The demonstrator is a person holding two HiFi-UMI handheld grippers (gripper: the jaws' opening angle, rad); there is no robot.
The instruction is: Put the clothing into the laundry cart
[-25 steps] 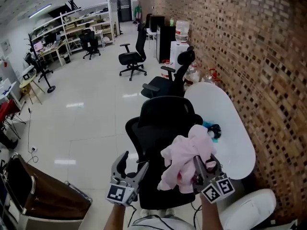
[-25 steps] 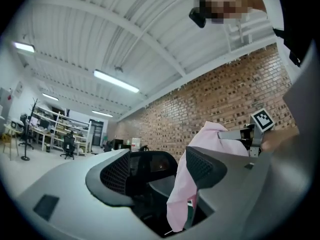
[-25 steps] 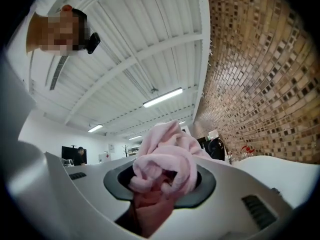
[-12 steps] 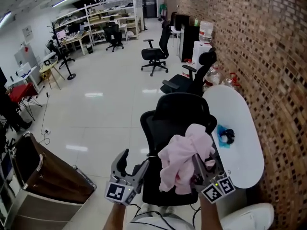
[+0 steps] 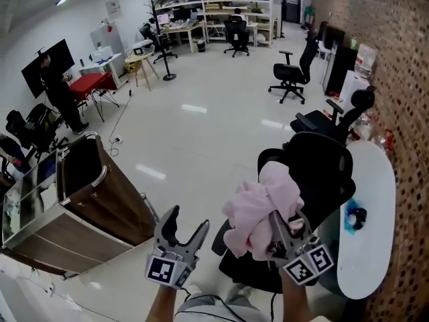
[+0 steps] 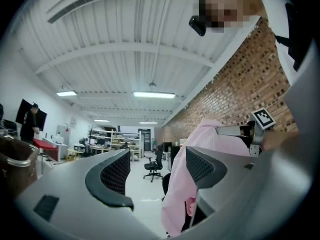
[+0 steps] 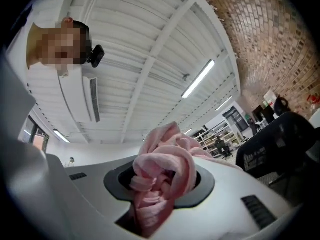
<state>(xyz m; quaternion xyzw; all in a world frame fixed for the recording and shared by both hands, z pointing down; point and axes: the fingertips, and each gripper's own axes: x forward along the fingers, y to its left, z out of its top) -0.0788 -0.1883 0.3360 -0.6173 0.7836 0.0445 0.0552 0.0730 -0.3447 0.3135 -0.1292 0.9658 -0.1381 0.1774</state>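
Shows right hand-held gripper (image 5: 285,228) at 5 o'clock clenched on a bunched pink garment (image 5: 258,205). Shows left hand-held gripper (image 5: 188,219) at 7 o'clock released, laundry cart (image 5: 100,203) at 9 o'clock.

Clock bearings from the head view's bottom centre: bare floor (image 5: 201,139) open at 12; laundry cart (image 5: 102,177), open-topped, at 10; black office chair (image 5: 325,170) blocking 1; white table (image 5: 379,186) at 2.
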